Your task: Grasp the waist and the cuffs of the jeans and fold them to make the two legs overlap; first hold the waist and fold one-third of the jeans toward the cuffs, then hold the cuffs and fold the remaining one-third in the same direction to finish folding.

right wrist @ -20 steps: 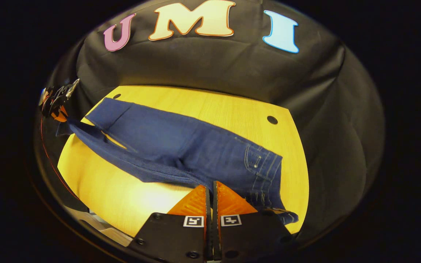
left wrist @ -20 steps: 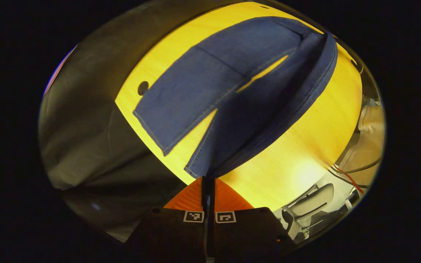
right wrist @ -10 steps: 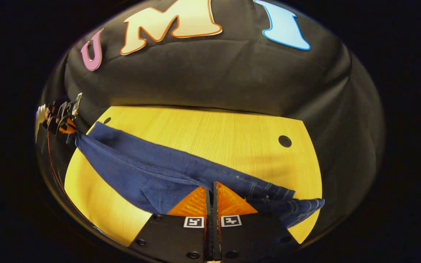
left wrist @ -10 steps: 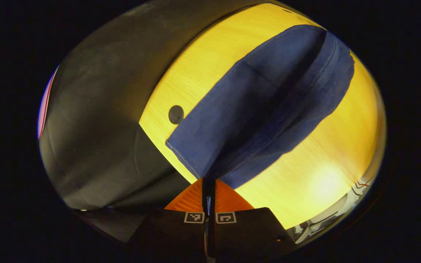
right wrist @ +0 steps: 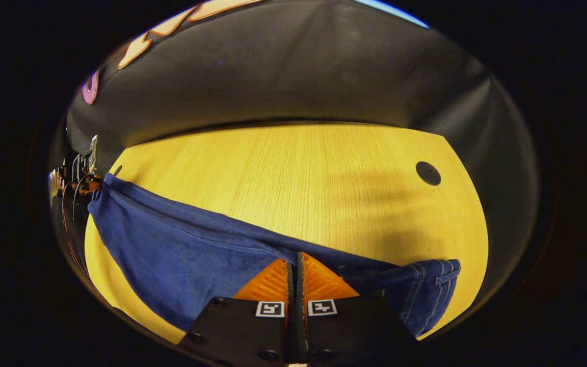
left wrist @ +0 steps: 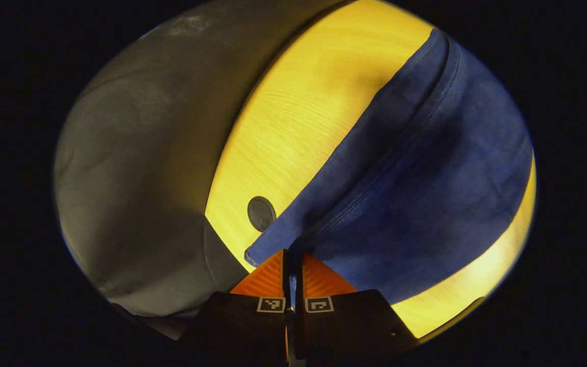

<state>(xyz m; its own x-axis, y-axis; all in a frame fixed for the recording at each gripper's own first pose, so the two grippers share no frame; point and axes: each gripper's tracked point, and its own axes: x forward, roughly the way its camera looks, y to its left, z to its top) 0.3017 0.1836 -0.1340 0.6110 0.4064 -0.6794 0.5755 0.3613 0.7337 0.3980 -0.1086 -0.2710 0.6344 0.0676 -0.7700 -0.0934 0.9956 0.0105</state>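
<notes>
Jeans (right wrist: pixel 181 250) hang stretched between my grippers above the bench (right wrist: pixel 298 173); left gripper (left wrist: pixel 292 260) pinches the cuff end, right gripper (right wrist: pixel 295 265) the waist, fingers closed. No legible writing; far bench half open.

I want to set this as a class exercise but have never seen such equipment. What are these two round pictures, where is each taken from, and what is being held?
A person holds a hand-held gripper in each hand; each carries a wide-angle camera looking along its own two fingers, seen at the bottom. In the left gripper view, the left hand-held gripper is shut on the cuff end of the blue jeans. In the right gripper view, the right hand-held gripper is shut on the jeans near the waist, where a pocket shows. Far off at that picture's left edge you see the other gripper holding the cuff. The jeans hang stretched between them above a yellow wooden table with a dark round hole. Behind is black cloth.
</notes>
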